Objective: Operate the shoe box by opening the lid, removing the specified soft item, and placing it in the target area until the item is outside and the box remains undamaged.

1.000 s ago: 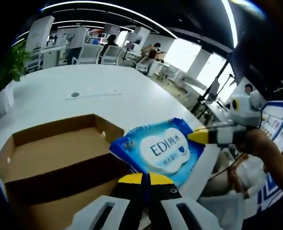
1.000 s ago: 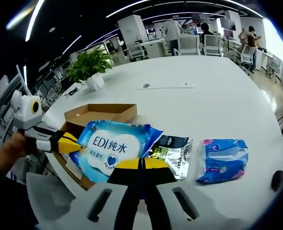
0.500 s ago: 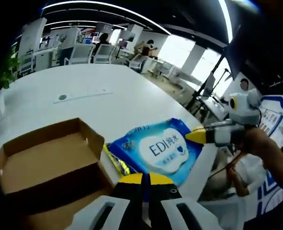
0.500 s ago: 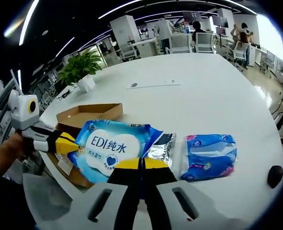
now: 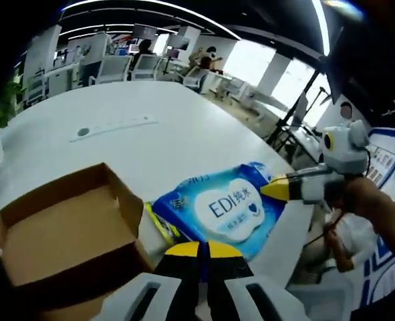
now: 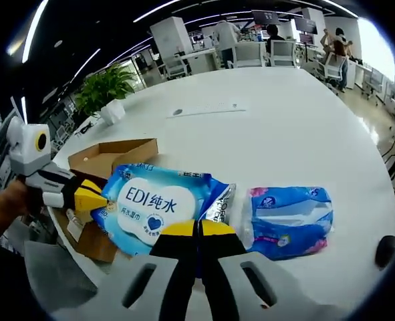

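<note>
- Setting: open-plan office; broad white rounded surface, smooth and matte, with a potted green plant at its far edge beyond the right claw.
- Wet-wipe pack: the soft item of the task. Blue glossy film pouch, flat and pillow-shaped, white cloud-shaped label reading "EDI". Already outside the box, carried just ahead of both claws, held at opposite edges. In the left gripper view the same pack sits directly beyond that view's own jaws.
- Left claw: yellow-tipped jaws pressed together on the near edge of the pack. Seen from the right gripper view it enters from the left, pinching the pack's far side.
- Right claw: jaws clamped on the pack's near edge.
- Shoe box: brown corrugated cardboard, rectangular, open-topped, interior bare; left of the left claw, no visible tears or crushing.
- Blue-and-pink soft pack: crinkled film, lying on the surface right of the right claw.
- Silver-and-yellow foil pouch: partly under the wipe pack.
- Handling judgement: keep both grips level so the limp pouch does not fold; lower it flat onto bare surface, clear of the box wall and neighbouring packs; release one claw, then the other.
</note>
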Available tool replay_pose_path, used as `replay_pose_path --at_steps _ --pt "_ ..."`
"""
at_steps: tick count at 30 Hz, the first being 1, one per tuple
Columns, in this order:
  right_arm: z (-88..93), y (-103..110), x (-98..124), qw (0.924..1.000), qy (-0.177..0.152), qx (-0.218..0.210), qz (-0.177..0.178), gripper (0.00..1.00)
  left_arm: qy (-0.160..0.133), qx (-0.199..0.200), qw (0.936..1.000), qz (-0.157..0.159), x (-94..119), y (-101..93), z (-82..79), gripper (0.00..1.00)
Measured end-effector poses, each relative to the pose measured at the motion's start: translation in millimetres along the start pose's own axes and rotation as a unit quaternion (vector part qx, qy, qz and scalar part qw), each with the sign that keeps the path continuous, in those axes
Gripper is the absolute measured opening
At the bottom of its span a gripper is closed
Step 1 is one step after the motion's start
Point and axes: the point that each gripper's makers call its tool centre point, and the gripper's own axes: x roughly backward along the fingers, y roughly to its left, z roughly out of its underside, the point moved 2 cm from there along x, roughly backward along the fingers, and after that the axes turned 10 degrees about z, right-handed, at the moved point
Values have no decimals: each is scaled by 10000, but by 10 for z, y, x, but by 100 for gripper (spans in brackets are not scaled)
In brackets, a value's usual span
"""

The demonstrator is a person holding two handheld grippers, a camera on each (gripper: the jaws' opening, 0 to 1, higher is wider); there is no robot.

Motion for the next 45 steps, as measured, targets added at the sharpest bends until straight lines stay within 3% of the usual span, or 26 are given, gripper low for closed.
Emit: replay_pose_path --at_steps 19,33,45 --pt "180 -166 -514 9993 362 -67 -88 0 666 -350 9963 -420 -338 245 66 0" --pt "202 -253 -575 9994 335 -20 18 0 768 -687 9930 -577 -436 282 79 1" --pt "185 -239 -581 9995 270 67 124 0 993 -1473 9805 -842 -356 267 136 4"
